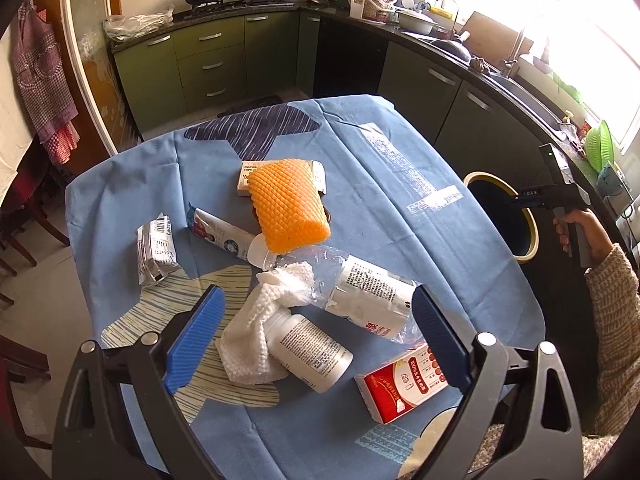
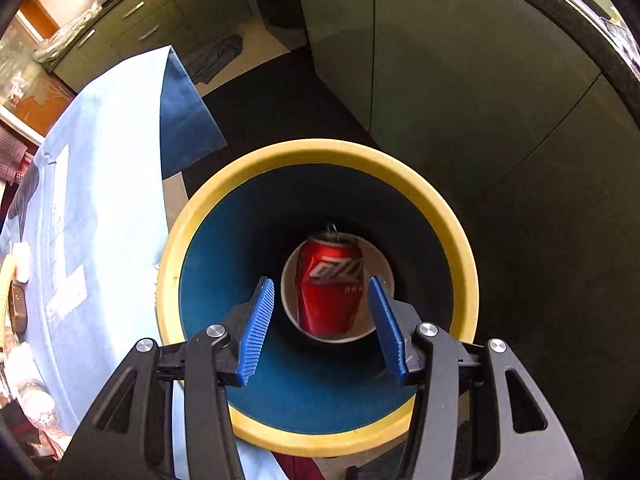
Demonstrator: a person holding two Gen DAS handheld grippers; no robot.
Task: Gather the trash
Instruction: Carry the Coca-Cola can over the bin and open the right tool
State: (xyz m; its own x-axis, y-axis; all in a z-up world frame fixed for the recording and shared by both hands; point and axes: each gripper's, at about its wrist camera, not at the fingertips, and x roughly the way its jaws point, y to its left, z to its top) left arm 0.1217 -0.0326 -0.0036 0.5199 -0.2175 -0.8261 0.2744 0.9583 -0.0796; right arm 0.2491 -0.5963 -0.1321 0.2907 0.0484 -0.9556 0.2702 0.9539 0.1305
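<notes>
In the right wrist view a dented red can point(image 2: 330, 300) lies deep inside the blue bin with a yellow rim point(image 2: 320, 150). My right gripper point(image 2: 320, 281) hangs over the bin's mouth, open, with its blue pads clear of the can. My left gripper point(image 1: 318, 296) stands open above the blue tablecloth point(image 1: 360, 168). Below it lie a white pill bottle point(image 1: 308, 348), a white tissue point(image 1: 260, 320) and a crushed clear bottle point(image 1: 372, 296). Farther off are an orange mesh sleeve point(image 1: 288, 204), a silver packet point(image 1: 156, 248), a tube point(image 1: 224, 236) and a red carton point(image 1: 404, 384).
The bin point(image 1: 534, 224) stands on the floor off the table's right edge, with a hand point(image 1: 580, 232) holding the right gripper above it. Green kitchen cabinets point(image 1: 212, 64) run along the back and right. Chairs point(image 1: 24, 240) stand at the left.
</notes>
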